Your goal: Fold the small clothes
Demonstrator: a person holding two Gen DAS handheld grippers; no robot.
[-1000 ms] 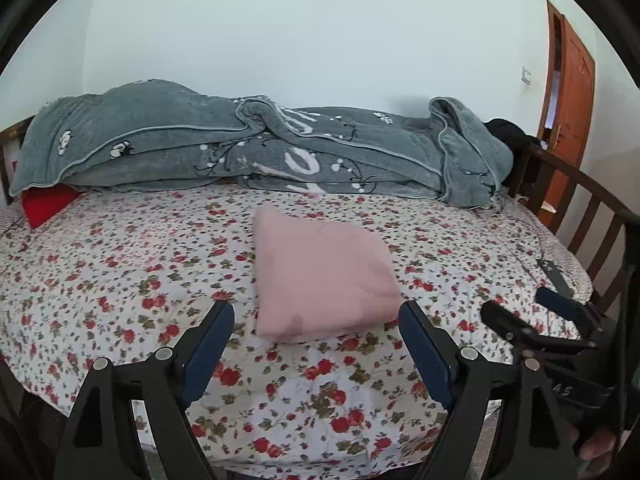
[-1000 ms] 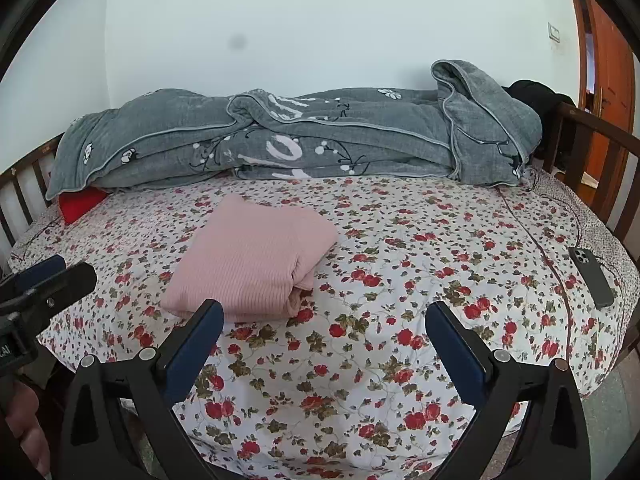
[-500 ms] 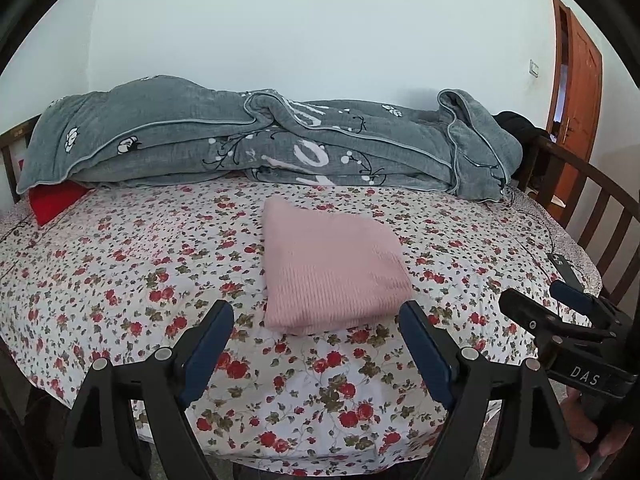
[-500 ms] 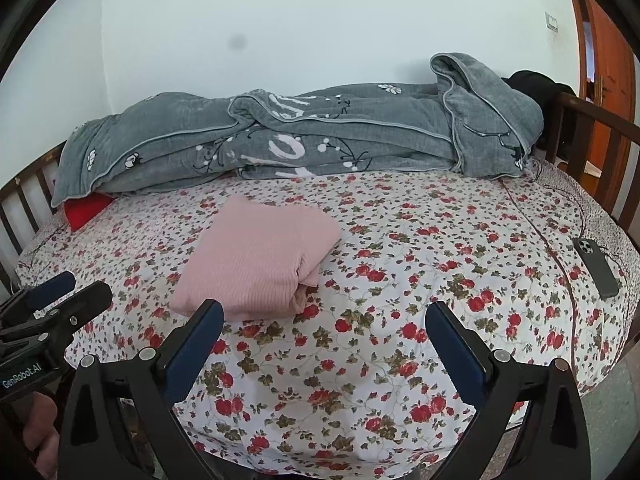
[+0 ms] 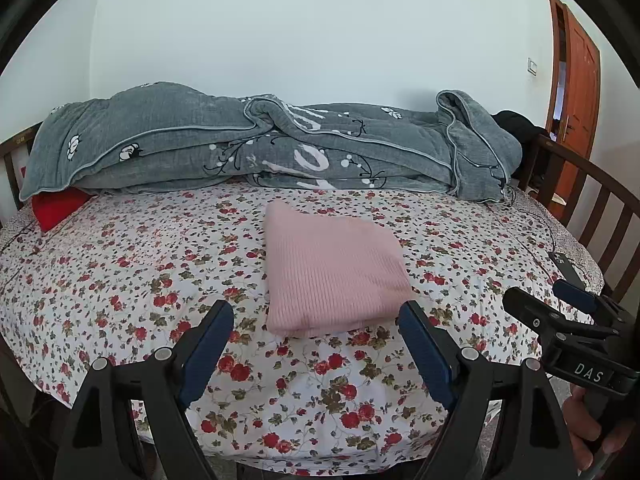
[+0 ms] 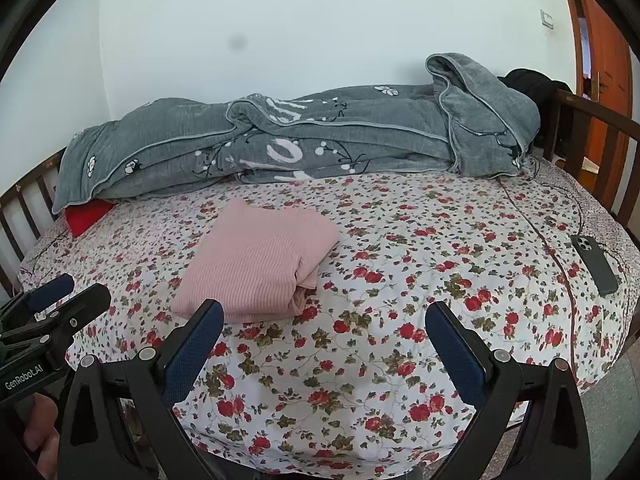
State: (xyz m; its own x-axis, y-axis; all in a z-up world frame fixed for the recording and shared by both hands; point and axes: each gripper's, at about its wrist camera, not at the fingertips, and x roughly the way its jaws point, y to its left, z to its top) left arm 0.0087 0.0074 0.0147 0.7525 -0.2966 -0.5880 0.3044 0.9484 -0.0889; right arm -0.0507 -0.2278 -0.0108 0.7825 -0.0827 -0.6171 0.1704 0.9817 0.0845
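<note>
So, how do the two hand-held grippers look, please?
Both are black frames with silver screws and two dark blue ribbed fingers. The left hand-held gripper shows a "GenRobot.AI" label in the right view; the right hand-held gripper shows "DAS" in the left view.

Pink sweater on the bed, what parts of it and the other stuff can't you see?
- pink sweater: its sleeves and underside are tucked inside the fold, both views.
- red item: mostly under the grey blanket, so its shape stays unknown.
- black item: behind the blanket's end, too little showing to name.
- phone: its screen side cannot be seen.
</note>
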